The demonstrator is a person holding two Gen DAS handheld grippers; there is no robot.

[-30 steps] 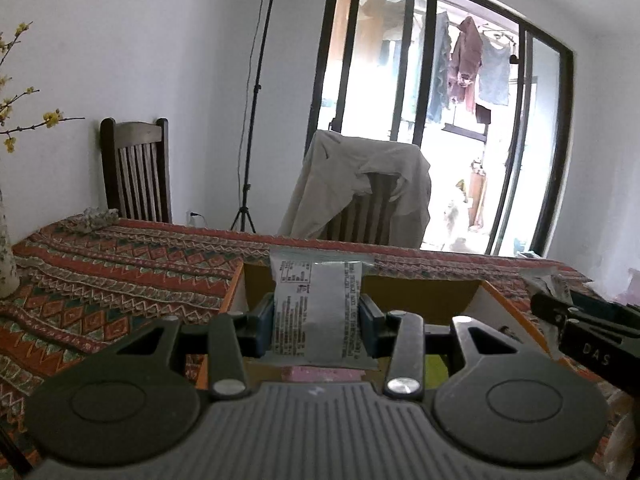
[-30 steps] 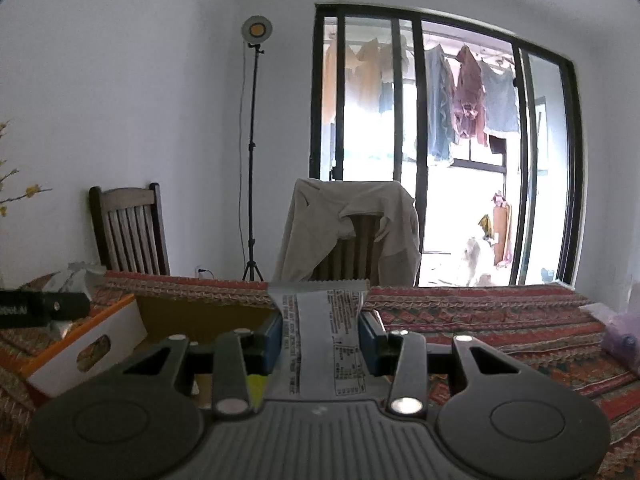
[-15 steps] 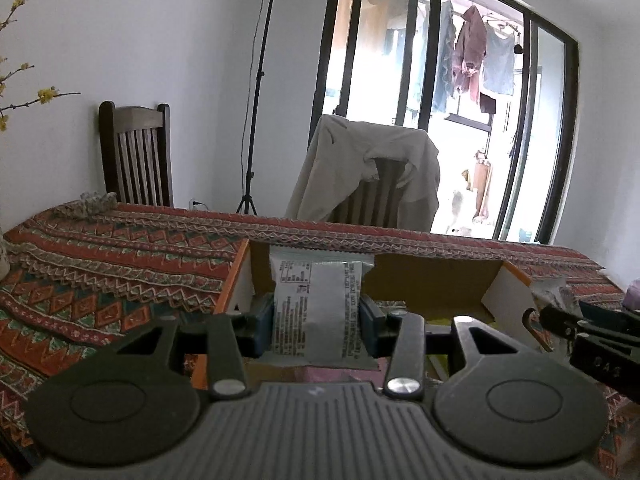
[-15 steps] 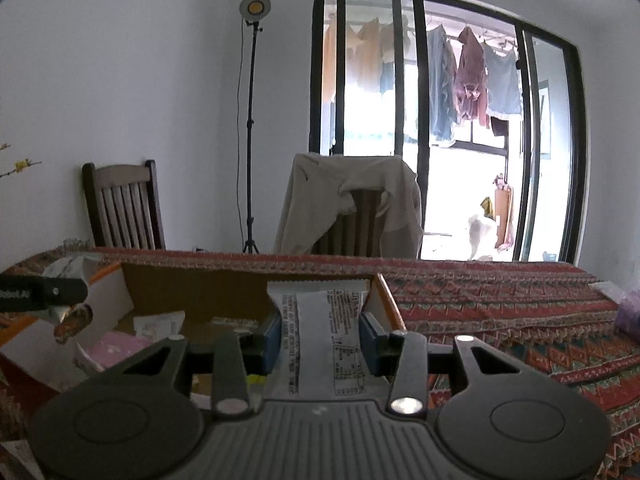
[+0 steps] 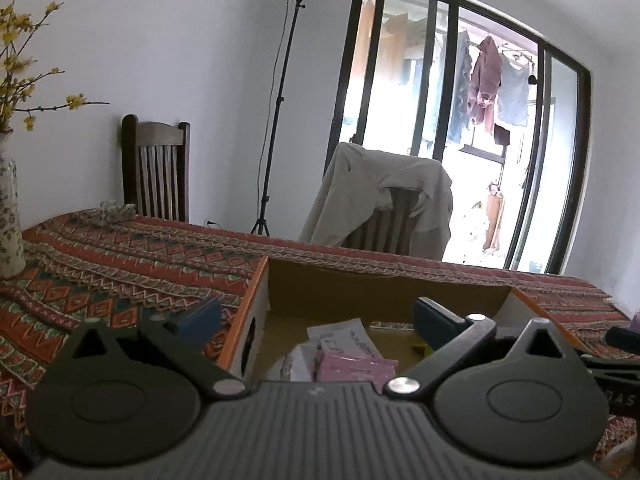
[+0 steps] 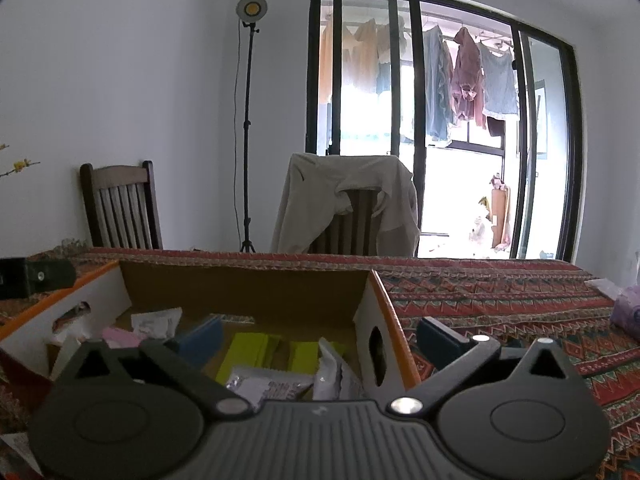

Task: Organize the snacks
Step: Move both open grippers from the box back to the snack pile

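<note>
An open cardboard box [image 5: 384,284] with orange-edged white sides sits on the patterned tablecloth; it also shows in the right wrist view [image 6: 248,284]. Inside lie a white printed packet [image 5: 348,336], pink packets [image 5: 352,368], yellow-green packets [image 6: 256,350] and silver-white packets [image 6: 272,388]. My left gripper [image 5: 316,316] is open and empty over the box's left part. My right gripper [image 6: 320,332] is open and empty over the box's right part, astride its right wall.
A floral vase [image 5: 10,220] with yellow blossoms stands at the left table edge. Two chairs [image 5: 156,172] stand behind the table, one draped with a beige jacket [image 5: 380,196]. A light stand [image 5: 280,112] is by the wall. A purple bag [image 6: 628,312] lies at right.
Both grippers opened and let go of their white printed packets, which dropped into the box. Both grippers moved over the box.
</note>
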